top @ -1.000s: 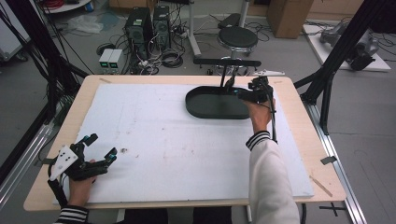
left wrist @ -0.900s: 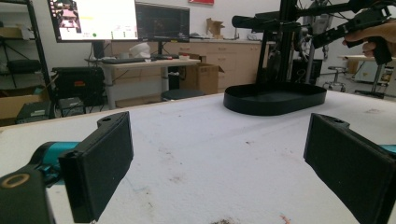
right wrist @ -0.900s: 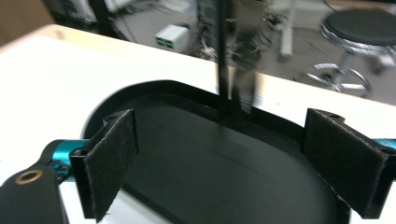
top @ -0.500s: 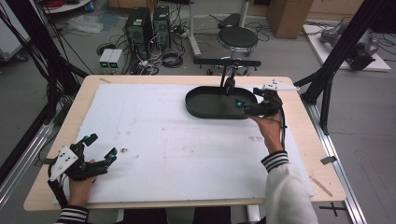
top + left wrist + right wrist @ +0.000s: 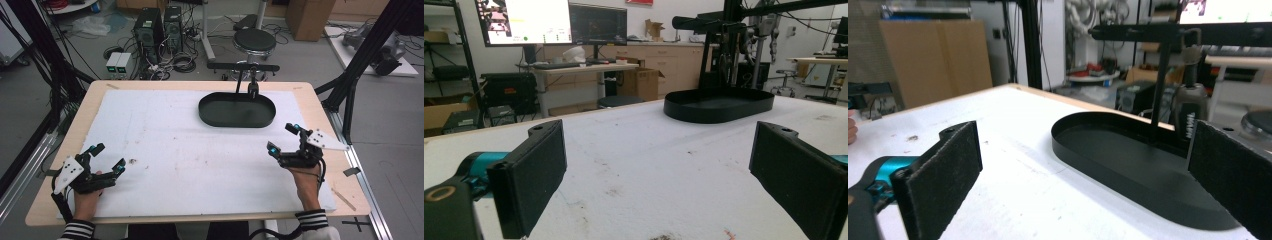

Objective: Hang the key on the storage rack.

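Right gripper (image 5: 283,138) has pulled back from the black oval tray (image 5: 237,110) since a second ago; it now sits near the table's right front, well apart from the tray, jaws spread wide and holding nothing. Left gripper (image 5: 106,157) unchanged at the left front corner, jaws also wide, nothing between them. Tray lies at the far middle of the white mat (image 5: 165,145), looks empty from above. In the right gripper view the tray's (image 5: 1128,165) right end is hidden behind the right jaw, and its inside is too dark to read detail. Black stand (image 5: 243,67) rises just behind the tray; its base is hard to make out against the rim. Small dark specks on the mat (image 5: 133,161) near the left gripper, too small to identify. Both forearms cut off at the bottom edge, striped cuffs only partly seen.
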`<state>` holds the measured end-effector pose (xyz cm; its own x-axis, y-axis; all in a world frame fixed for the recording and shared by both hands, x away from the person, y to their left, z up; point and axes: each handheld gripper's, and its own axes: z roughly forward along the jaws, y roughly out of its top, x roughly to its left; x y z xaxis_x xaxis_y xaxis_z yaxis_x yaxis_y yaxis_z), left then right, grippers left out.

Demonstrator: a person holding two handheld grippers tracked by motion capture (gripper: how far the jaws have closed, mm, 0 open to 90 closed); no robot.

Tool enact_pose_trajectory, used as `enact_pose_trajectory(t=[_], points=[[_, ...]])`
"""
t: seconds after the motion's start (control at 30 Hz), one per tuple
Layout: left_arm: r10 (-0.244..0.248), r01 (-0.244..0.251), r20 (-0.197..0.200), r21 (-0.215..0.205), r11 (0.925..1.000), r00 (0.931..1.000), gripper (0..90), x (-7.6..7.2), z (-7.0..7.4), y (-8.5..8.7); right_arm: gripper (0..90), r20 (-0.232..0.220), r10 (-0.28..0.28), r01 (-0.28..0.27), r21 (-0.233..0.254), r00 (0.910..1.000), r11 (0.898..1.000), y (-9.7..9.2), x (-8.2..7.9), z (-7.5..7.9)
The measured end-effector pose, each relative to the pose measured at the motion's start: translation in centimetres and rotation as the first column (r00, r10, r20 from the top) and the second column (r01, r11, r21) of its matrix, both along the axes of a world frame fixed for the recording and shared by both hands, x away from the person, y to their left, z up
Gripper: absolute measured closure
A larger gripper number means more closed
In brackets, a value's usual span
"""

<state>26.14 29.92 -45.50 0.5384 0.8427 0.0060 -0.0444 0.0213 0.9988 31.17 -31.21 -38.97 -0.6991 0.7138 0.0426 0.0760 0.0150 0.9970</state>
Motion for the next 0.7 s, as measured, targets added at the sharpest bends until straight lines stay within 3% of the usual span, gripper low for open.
enact_pose_trajectory(t=[0.1, 0.2, 0.33, 0.47, 0.57, 0.7], points=[[0.002, -0.002, -0.002, 0.0, 1.0, 1.0, 8.6, 0.0, 0.0, 0.0, 0.3, 0.008, -0.013, 0.013, 0.035, 0.9999, 0.999, -0.7, -0.9, -1.5], [0.001, -0.001, 0.0, 0.001, 1.0, 1.0, 8.6, 0.0, 0.0, -0.1, 0.3, 0.011, -0.037, 0.036, 0.036, 0.9993, 0.999, -1.0, -1.6, -3.6], [0.002, -0.002, 0.007, 0.008, 1.0, 1.0, 8.6, -0.1, 0.0, -0.1, 0.3, 0.015, -0.052, 0.051, 0.044, 0.9985, 0.998, -1.0, -1.9, -5.2], [0.001, -0.001, 0.006, 0.007, 1.0, 1.0, 8.6, -0.1, 0.0, -0.1, 0.4, -0.003, -0.072, 0.072, 0.019, 0.9974, 0.997, -0.5, -2.0, -6.2], [0.001, -0.001, 0.007, 0.009, 1.0, 1.0, 8.6, -0.1, 0.0, -0.1, 0.4, 0.049, -0.094, 0.096, -0.033, 0.9943, 0.995, 0.1, -2.5, -6.3], [0.001, -0.001, 0.009, 0.005, 1.0, 1.0, 8.6, -0.1, 0.0, -0.1, 0.4, 0.063, -0.1, 0.101, -0.026, 0.9931, 0.994, 0.0, -2.5, -6.3]])
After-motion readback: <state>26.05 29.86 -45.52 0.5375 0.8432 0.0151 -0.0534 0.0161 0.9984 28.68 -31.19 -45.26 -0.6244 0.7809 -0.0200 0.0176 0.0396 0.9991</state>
